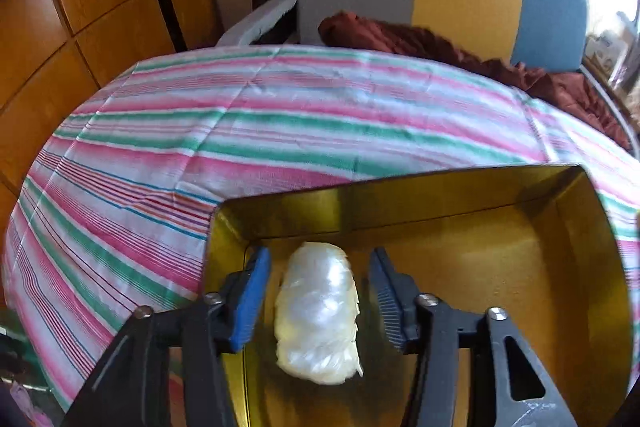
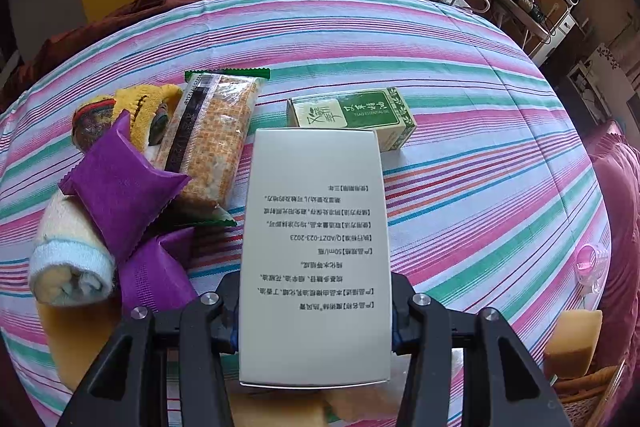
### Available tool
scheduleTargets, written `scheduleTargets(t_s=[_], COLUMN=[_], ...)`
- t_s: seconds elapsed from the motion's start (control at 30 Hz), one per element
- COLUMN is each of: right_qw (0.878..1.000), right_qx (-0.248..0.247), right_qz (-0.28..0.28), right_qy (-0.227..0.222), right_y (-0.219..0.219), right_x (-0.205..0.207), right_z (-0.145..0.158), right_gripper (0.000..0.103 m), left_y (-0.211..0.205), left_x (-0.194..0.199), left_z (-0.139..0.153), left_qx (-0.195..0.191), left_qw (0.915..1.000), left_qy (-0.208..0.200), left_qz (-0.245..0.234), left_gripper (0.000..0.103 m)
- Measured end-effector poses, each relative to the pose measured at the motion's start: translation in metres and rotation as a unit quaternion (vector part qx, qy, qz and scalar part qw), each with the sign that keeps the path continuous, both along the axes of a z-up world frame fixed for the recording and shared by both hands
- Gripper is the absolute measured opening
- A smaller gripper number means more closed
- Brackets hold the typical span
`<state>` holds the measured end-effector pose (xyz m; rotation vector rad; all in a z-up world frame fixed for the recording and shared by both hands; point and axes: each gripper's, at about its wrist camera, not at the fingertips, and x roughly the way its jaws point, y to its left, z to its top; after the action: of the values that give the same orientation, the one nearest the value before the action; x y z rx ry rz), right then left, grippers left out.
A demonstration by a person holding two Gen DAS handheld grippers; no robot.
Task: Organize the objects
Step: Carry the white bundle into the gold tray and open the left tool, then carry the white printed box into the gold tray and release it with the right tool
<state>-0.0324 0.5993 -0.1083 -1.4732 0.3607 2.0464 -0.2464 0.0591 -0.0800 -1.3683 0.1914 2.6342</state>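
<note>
A white bag (image 1: 318, 311) lies in the gold box (image 1: 400, 193), apparently released between the left gripper's (image 1: 316, 297) spread fingers. A grey carton (image 2: 316, 255) is pinched by the right gripper (image 2: 316, 323); it could be dropped if tilted.

Glossy gold box (image 1: 460, 195), shiny plastic-wrapped bundle (image 1: 318, 311), woven striped cloth (image 1: 240, 115).

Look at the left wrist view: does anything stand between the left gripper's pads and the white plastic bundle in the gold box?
Nothing visible does. The white plastic bundle lies between the left gripper's open pads, an empty gap either side.
</note>
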Motion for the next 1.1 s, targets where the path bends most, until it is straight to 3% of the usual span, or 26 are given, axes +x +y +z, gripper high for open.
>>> scheduleTargets(t_s=[0.2, 0.53, 0.9, 1.1], right_qw=[1.000, 1.000, 0.992, 0.976], right_qx=[0.000, 0.013, 0.059, 0.056], right_qz=[0.000, -0.006, 0.030, 0.134], right_qy=[0.000, 0.026, 0.110, 0.160], right_y=[0.000, -0.001, -0.043, -0.119], right_x=[0.000, 0.004, 0.020, 0.004], right_z=[0.000, 0.016, 0.085, 0.137], right_gripper=[0.050, 0.050, 0.050, 0.050], left_y=[-0.021, -0.048, -0.063, -0.076], left_x=[0.044, 0.134, 0.170, 0.179], left_z=[0.036, 0.045, 0.041, 0.040], left_qx=[0.028, 0.071, 0.081, 0.079], left_qw=[0.9987, 0.9968, 0.9956, 0.9952], left_qy=[0.043, 0.035, 0.043, 0.043], left_qz=[0.005, 0.008, 0.017, 0.036], left_gripper=[0.060, 0.060, 0.060, 0.060])
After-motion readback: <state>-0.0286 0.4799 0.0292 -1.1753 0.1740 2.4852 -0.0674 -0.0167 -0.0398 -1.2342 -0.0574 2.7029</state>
